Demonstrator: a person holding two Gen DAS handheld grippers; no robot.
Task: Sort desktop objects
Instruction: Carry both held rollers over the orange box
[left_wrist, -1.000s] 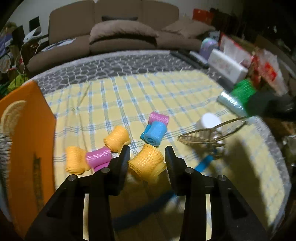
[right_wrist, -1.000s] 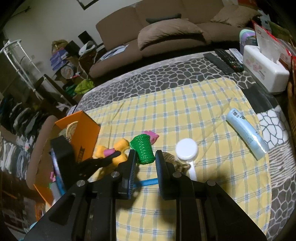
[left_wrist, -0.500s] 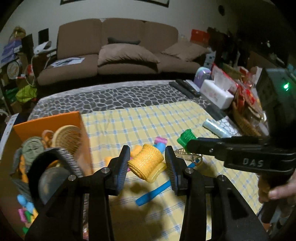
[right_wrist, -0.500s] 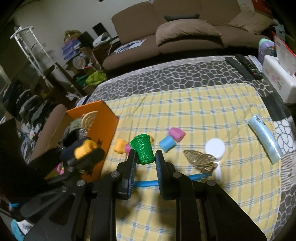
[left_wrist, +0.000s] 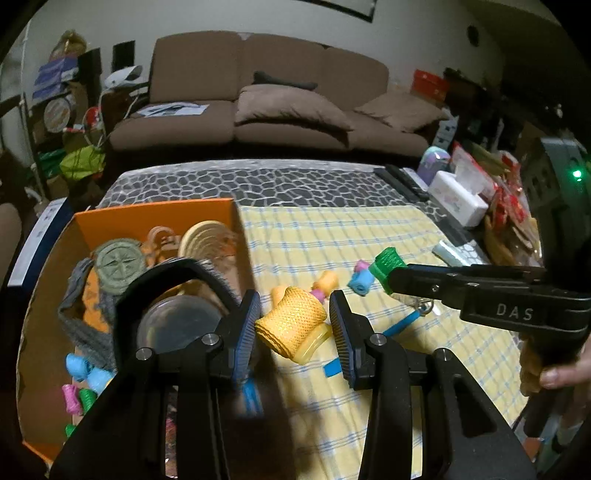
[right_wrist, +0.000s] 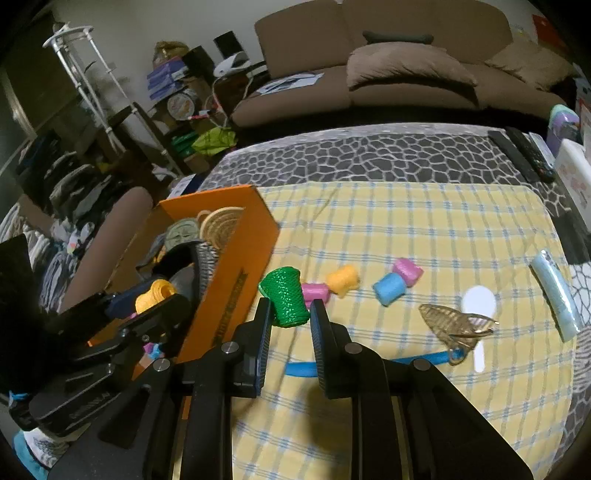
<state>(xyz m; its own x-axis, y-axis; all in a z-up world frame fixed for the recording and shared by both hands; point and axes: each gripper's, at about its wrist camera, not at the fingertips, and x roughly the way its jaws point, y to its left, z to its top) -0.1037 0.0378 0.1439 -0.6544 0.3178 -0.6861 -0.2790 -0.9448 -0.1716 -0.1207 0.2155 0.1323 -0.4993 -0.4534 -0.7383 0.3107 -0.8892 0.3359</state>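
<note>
My left gripper is shut on a yellow mesh hair roller and holds it in the air at the right edge of the orange box. In the right wrist view the left gripper hangs over the box. My right gripper is shut on a green mesh roller, raised above the yellow checked cloth next to the box. It also shows in the left wrist view. Pink, yellow and blue rollers lie on the cloth.
The box holds a woven disc, a green medallion, a brush and small rollers. On the cloth lie a gold leaf clip, a white spoon-shaped mirror, a blue strap and a pale tube. A tissue box and remotes stand at the right.
Both grippers lifted their rollers off the cloth and moved left towards the orange box. The left one now hangs at the box's edge.
</note>
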